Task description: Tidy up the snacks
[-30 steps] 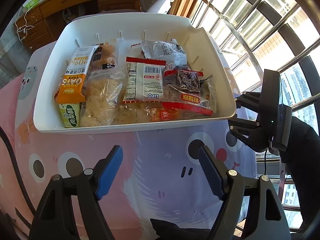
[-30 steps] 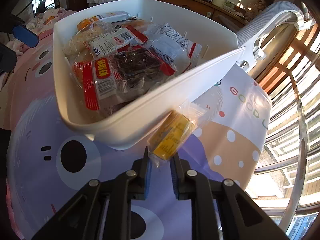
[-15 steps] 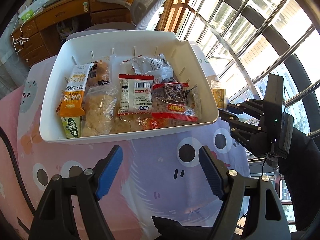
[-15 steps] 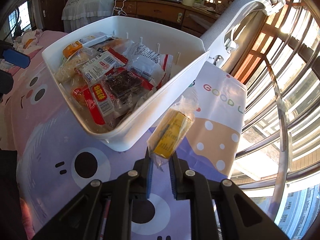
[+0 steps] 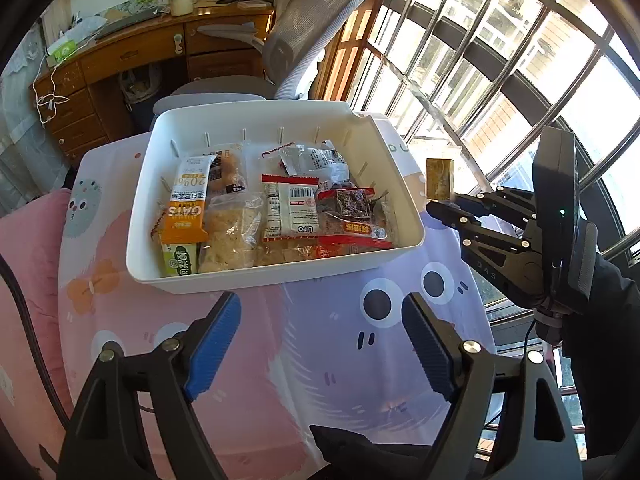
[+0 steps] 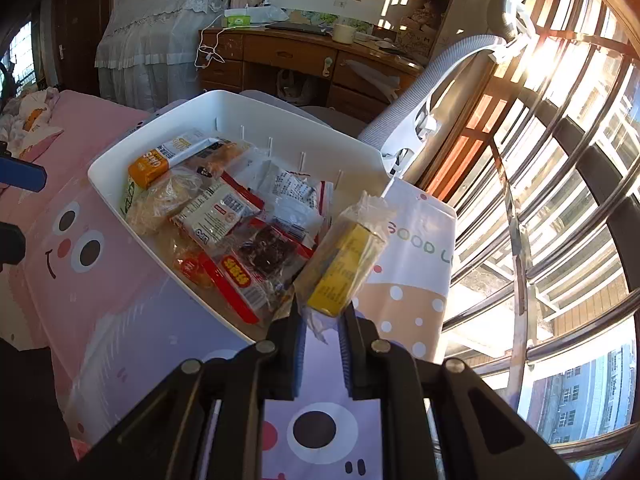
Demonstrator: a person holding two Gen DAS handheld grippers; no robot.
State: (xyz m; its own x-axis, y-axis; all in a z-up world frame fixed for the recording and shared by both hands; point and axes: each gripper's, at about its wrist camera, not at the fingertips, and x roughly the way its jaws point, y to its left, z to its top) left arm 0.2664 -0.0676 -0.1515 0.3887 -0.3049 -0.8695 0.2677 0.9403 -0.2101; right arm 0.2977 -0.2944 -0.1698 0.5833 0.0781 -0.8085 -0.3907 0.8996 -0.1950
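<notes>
A white bin (image 5: 404, 184) (image 6: 132, 152) full of wrapped snacks stands on the cartoon tablecloth. My right gripper (image 6: 322, 326) (image 5: 434, 204) is shut on the lower end of a yellow snack bar in clear wrap (image 6: 346, 260) (image 5: 439, 178), held in the air beside the bin's right wall, above rim height. My left gripper (image 5: 320, 344) is open and empty, over the cloth in front of the bin's near wall. In the bin lie an orange oats bar (image 5: 188, 200), a white Lipo pack (image 5: 290, 210) and a red-edged dark snack (image 5: 352, 206).
A grey office chair (image 5: 308, 40) and a wooden desk (image 5: 132, 56) stand behind the table. A barred window (image 5: 500, 60) runs along the right, close to the table edge. A white-covered piece of furniture (image 6: 152, 40) stands at the back left.
My right gripper has lifted the yellow snack bar from beside the bin's lower wall to above its rim. The left gripper has drawn back and up; it stays open.
</notes>
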